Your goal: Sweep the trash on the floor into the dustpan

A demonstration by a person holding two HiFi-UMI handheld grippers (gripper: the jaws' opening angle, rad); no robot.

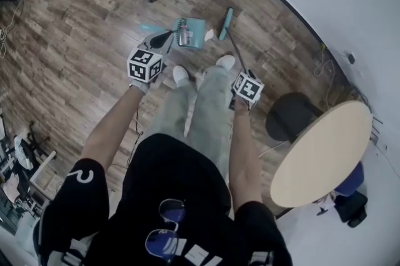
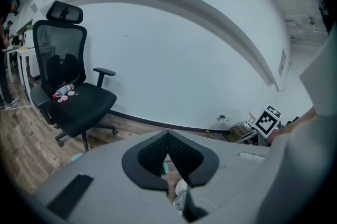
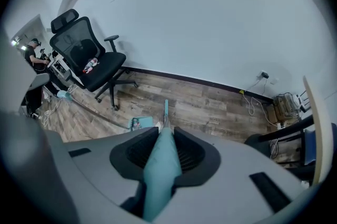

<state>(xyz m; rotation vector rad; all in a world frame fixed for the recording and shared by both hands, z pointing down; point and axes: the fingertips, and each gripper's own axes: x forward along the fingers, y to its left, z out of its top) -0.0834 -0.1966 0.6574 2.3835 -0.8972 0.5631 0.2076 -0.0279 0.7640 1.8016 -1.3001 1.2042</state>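
Fingers (image 3: 192, 152) of the right gripper (image 3: 165, 131) squeeze the blue-green broom (image 3: 163, 165) stick. The left gripper's (image 2: 168, 134) fingers (image 2: 150, 157) are closed, tips touching, holding nothing. The dustpan (image 1: 195, 26) lies on the wood floor (image 1: 75, 40) just past the shoes (image 1: 180, 74), with a bottle (image 1: 183, 34) inside. The broom's brush rests beside it, nearer the floor's wall edge.

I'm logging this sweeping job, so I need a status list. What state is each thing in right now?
Right tool: shut on the broom handle.
Left tool: jaws drawn together, with only a teal sliver showing between them.
Broom: head down at the floor beside the dustpan.
Dustpan: on the floor, loaded.
Bottle: lying in the dustpan.
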